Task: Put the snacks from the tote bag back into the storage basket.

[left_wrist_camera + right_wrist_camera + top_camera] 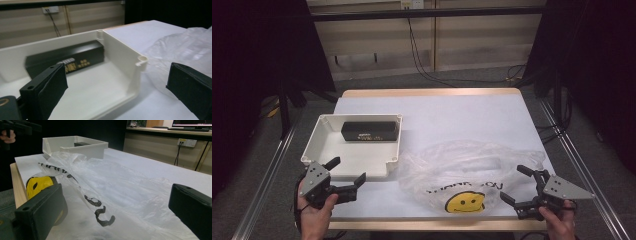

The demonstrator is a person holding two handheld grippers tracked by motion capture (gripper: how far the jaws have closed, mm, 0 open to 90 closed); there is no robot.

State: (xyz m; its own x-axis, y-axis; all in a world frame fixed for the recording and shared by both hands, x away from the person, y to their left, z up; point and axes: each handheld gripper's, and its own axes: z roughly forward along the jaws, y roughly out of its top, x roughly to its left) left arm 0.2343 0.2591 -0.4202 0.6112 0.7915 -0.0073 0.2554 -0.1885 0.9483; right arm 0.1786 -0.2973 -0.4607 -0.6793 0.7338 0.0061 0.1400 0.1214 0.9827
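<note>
Bag | just beside right claw (jaws apart)

A box lies in the tray at the counter's left. The bag lies just right of the tray, nearer the front edge.

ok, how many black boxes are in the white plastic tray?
1. A long black rectangular box lies inside the white plastic tray, against its far wall. Nothing else shows in the tray, and its floor is open to view.
</note>
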